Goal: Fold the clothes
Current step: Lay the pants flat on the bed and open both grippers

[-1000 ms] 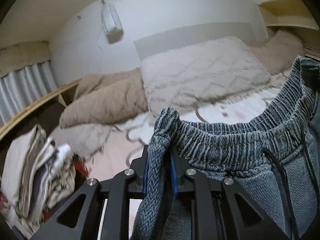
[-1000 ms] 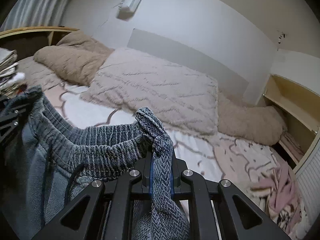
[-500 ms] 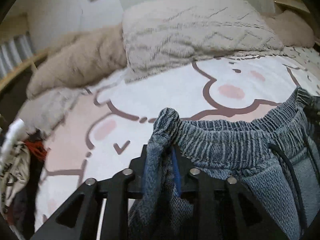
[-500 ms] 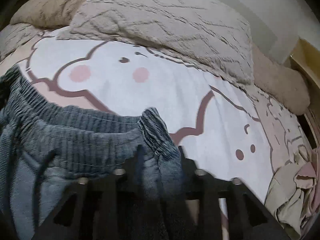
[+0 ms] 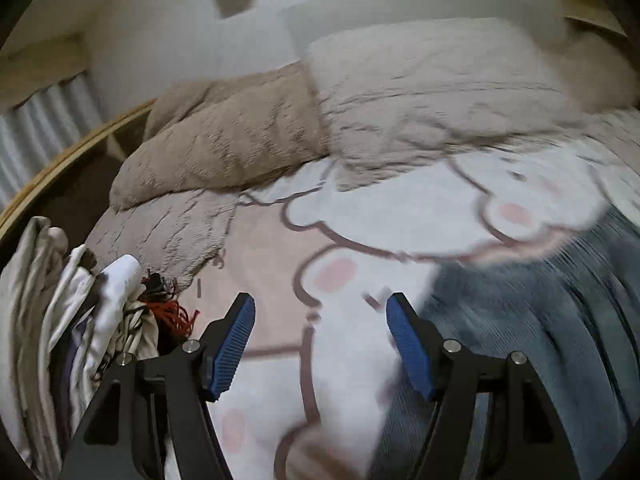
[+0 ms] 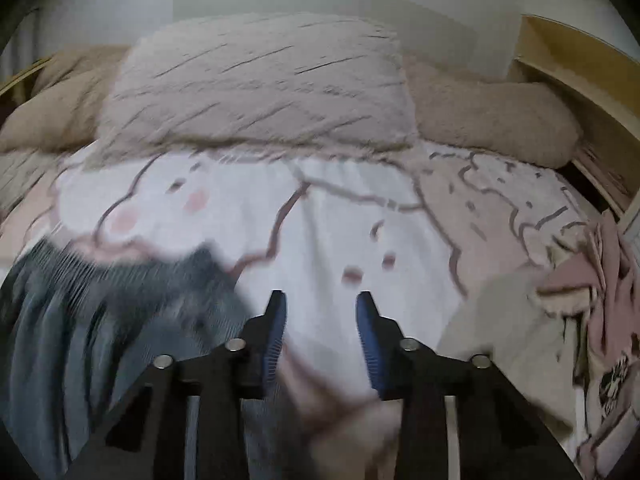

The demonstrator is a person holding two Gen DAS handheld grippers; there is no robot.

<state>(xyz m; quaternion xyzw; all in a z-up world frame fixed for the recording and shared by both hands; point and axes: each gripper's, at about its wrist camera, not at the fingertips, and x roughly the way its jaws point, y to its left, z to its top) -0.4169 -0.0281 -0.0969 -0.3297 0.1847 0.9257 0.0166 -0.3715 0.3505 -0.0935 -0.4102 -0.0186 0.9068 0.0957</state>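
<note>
Blue-grey knit trousers (image 5: 532, 320) with a ribbed waistband lie on the pink-and-white cartoon bedspread (image 5: 280, 248), at the right of the left wrist view. In the right wrist view the trousers (image 6: 100, 320) lie at the left. My left gripper (image 5: 320, 308) hangs over the bedspread just left of them, its jaws opening and nothing between the blue pads. My right gripper (image 6: 321, 304) is just right of the trousers; its jaws are closing but stand apart, with only the bedspread (image 6: 360, 216) showing between them. Both views are blurred by motion.
A stack of folded clothes (image 5: 60, 312) sits at the left edge. A beige patterned pillow (image 5: 420, 92) and tan fleece bolsters (image 5: 224, 136) lie at the bed's head. Crumpled cream and pink garments (image 6: 560, 320) lie at the right. A wooden shelf (image 6: 580, 64) borders the bed.
Both grippers let go of the trousers' waistband, which dropped onto the bedspread. The left drew away to the left, the right to the right, jaws now apart.
</note>
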